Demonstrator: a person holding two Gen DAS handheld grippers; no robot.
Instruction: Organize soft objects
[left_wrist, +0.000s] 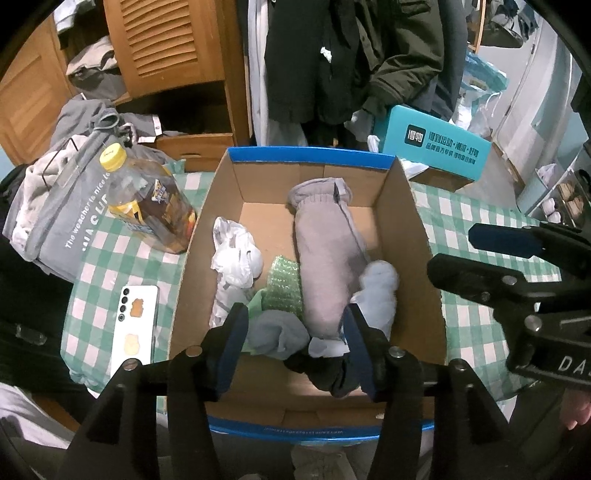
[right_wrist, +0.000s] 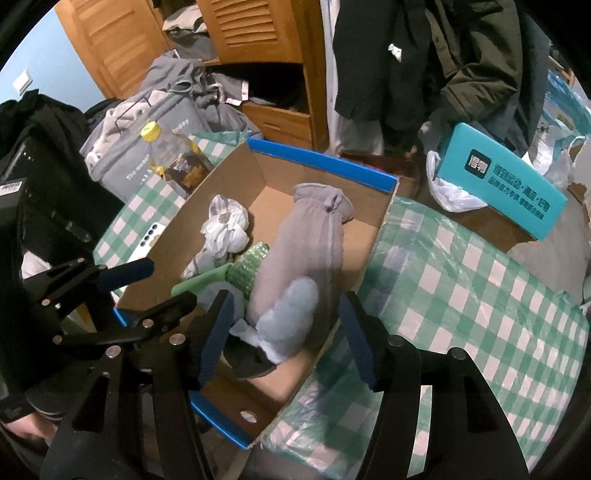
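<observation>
**Left wrist view: both grippers spread over a box of soft things**

Everything here sits around the cardboard box (left_wrist: 399, 229) with the blue rim, which rests on a green-and-white checked tablecloth (left_wrist: 476, 236).

Well left of the box lies a grey tote bag (left_wrist: 62, 229) stuffed with clothes. Nearer the box stands a yellow-capped bottle (left_wrist: 147, 199), and just beside the box's left wall a white phone (left_wrist: 135, 328) lies face down.

Inside the box, against the left wall, is a crumpled white plastic bag (left_wrist: 234, 254). Next comes a green bubble-wrap roll (left_wrist: 282, 291), then a long grey zipped pouch (left_wrist: 325, 258) running down the middle. A pale blue fluffy sock (left_wrist: 378, 295) leans on the pouch's right side. At the box's near end lie a grey sock (left_wrist: 277, 336) and a black sock (left_wrist: 325, 373).

The left gripper (left_wrist: 295, 332) hangs above that near end, its jaws spread with nothing pinched; the socks lie loose below them. The right gripper (right_wrist: 286, 328) is over the box's right wall, jaws wide apart and pressing on nothing.

Behind the box to the right is a teal carton (left_wrist: 436, 147).
</observation>
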